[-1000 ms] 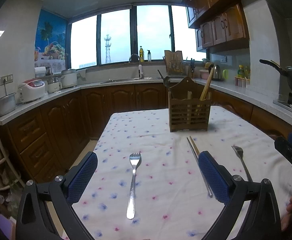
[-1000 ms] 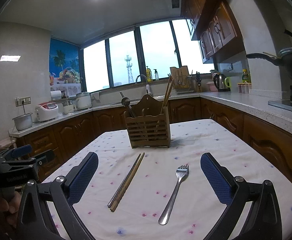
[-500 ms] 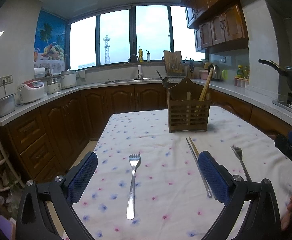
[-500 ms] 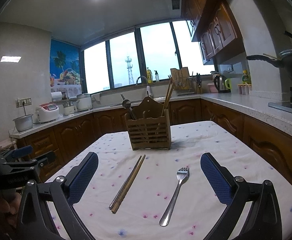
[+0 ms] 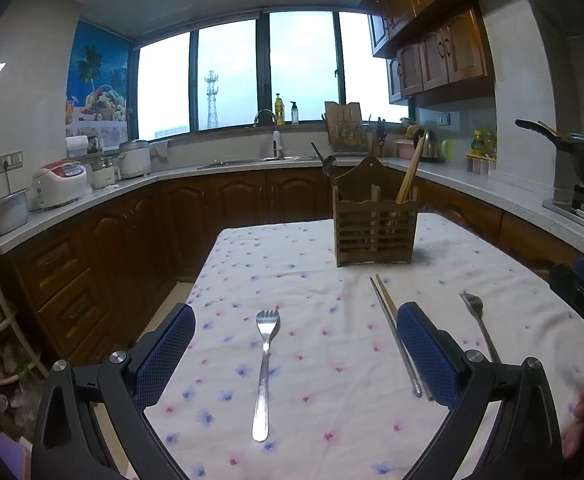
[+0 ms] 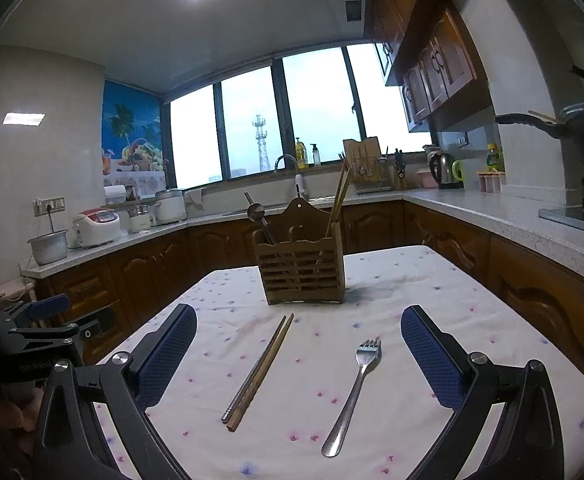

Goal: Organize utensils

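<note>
**Forks first**

The left fork (image 5: 265, 364) lies flat on the tablecloth (image 5: 312, 400) between my spread, empty left gripper (image 5: 296, 356) fingers: thin, stiff, slippery steel, best pinched mid-handle. My right gripper (image 6: 298, 356) gapes too, over the chopsticks (image 6: 258, 368).

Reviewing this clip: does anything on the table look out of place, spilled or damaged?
Nothing is spilled or damaged. Three things lie loose on the tablecloth rather than in the wooden holder: a left fork, the chopsticks and a right fork. Both the left gripper and right gripper are open and empty.
</note>
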